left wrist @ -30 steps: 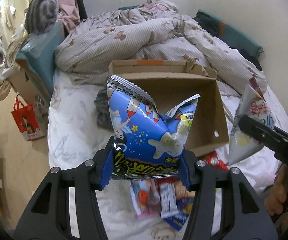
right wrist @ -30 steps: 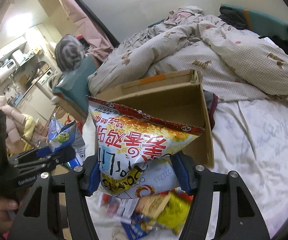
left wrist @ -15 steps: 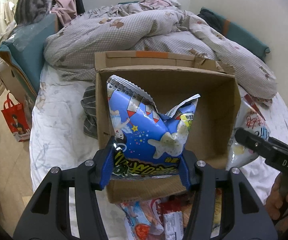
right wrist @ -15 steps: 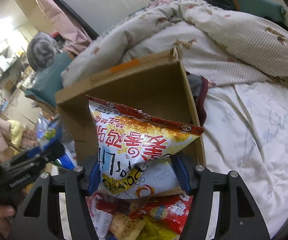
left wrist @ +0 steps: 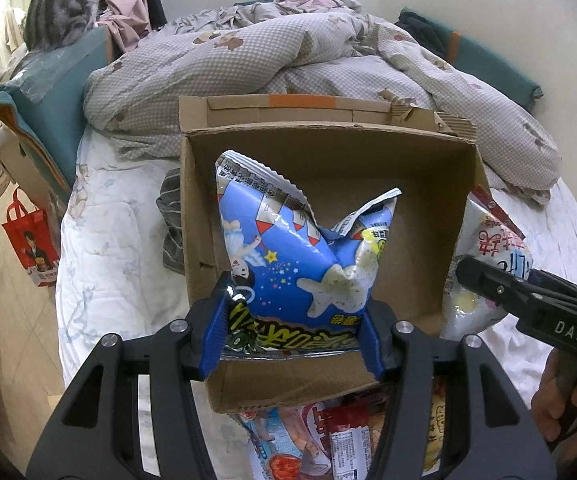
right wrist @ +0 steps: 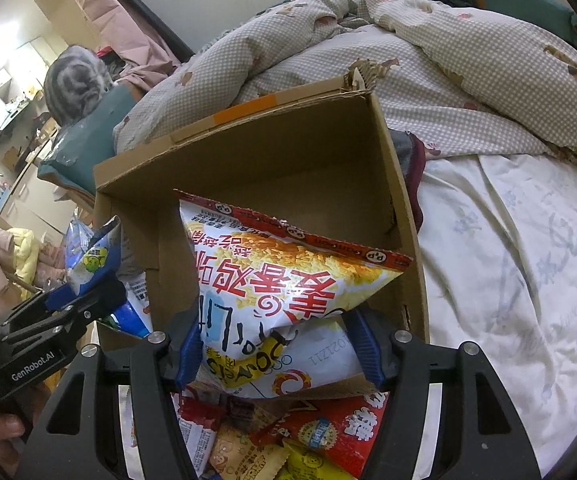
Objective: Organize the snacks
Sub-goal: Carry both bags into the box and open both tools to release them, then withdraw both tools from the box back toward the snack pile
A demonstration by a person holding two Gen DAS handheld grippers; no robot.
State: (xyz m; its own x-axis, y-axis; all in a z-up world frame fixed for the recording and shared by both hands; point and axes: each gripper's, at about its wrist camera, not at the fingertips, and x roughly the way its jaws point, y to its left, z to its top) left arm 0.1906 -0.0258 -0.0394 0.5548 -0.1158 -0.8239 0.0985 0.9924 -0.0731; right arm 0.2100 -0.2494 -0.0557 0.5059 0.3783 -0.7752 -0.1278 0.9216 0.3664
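Observation:
An open cardboard box (left wrist: pixel 420 184) stands on the bed. Over its open inside hangs a blue snack bag (left wrist: pixel 300 256), with my left gripper (left wrist: pixel 294 320) shut on its lower end. My right gripper (right wrist: pixel 276 344) holds a red, yellow and white snack bag (right wrist: pixel 288 280) over the box (right wrist: pixel 288 168) near its right wall. Its jaws are opening, with the bag still between the blue pads. In each wrist view the other gripper shows at the side: the right gripper (left wrist: pixel 464 276) with its bag (left wrist: pixel 496 248), and the left gripper (right wrist: pixel 104 292) with the blue bag (right wrist: pixel 92 256).
Several loose snack packets (right wrist: pixel 308 440) lie on the sheet in front of the box. A crumpled checked duvet (left wrist: pixel 288 60) fills the bed behind it. A dark striped cloth (left wrist: pixel 172 224) lies left of the box. A grey cat (left wrist: pixel 64 4) sits at the far left; a red tote bag (left wrist: pixel 32 240) stands on the floor.
Both grippers have come down and closer to the box, each with its bag. The bags, earlier above and in front of the box, now hang over its opening.

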